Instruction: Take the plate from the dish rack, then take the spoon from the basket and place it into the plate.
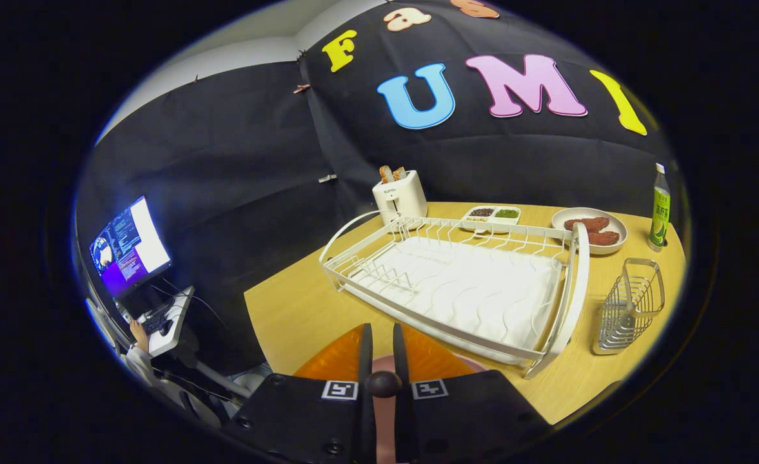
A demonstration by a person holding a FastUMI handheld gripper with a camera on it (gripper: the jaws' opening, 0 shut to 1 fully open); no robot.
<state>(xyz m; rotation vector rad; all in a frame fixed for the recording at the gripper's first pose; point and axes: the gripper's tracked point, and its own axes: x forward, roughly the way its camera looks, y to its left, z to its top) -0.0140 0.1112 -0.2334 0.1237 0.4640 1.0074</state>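
Orange plastic, ribbed and translucent, marks the plate. It lies flat on the wooden surface at the bottom centre of the frame, directly under and just ahead of the jaws, near the surface's front left edge. The jaws stand almost together, with only a thin slot between the fingers. A pink strip and a dark round knob sit in that slot. I cannot tell whether the fingers press on them, or whether the pink piece is the spoon.

Just beyond the plate, mid-frame, the white wire dish rack lies at an angle across the surface, its near corner close to the plate's rim. Bare wood runs along the rack's left side to the surface's left edge. To the right of the rack, apart from it, stands the metal wire basket, upright near the right edge.

Along the back, upper centre, a white toaster holds bread slices in its slots. Right of it a divided tray carries dark and green bits in separate compartments. Next comes a pale dish with two reddish-brown pieces, then a green bottle standing at the far right corner.

At the lower left, off the surface, a lit monitor faces a person's hand at a keyboard.
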